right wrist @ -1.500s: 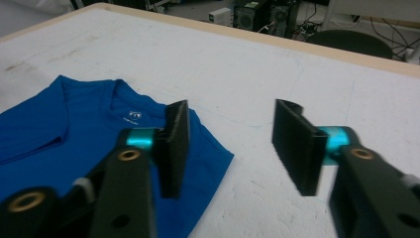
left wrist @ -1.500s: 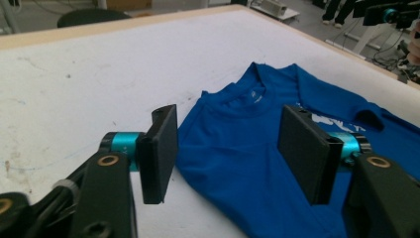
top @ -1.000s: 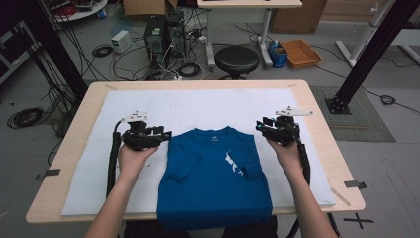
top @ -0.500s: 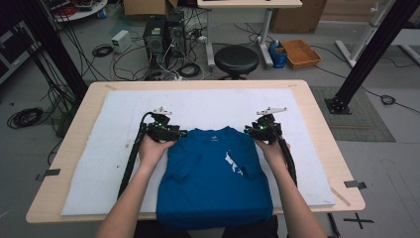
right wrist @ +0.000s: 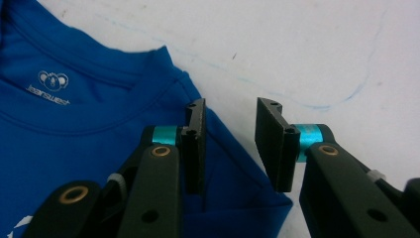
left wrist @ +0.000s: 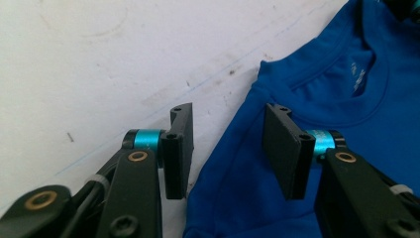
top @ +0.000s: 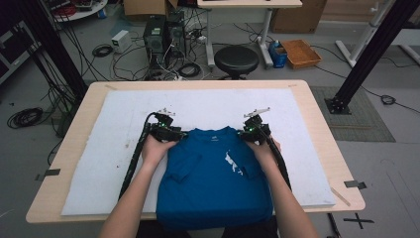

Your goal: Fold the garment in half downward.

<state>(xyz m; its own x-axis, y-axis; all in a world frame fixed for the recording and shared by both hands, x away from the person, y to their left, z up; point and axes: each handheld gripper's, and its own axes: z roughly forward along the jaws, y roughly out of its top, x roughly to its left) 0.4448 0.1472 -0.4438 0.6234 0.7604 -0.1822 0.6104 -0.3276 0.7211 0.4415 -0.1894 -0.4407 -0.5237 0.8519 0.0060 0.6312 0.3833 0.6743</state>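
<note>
A light wooden bench (top: 317,129) with rounded corners carried a white mat (top: 114,148) that covered most of its top, leaving a bare wood border. The mat showed faint blue lines and small dark marks. A blue T-shirt (top: 213,183) lay flat on the mat, collar toward the far side, hem over the near edge.

We read one label: "jeanswest" printed in white under a small koala-head logo (right wrist: 52,80) inside the blue shirt (right wrist: 99,148) collar, at 10 o'clock in right gripper view. Chest print (top: 232,162) wasn't legible.
</note>
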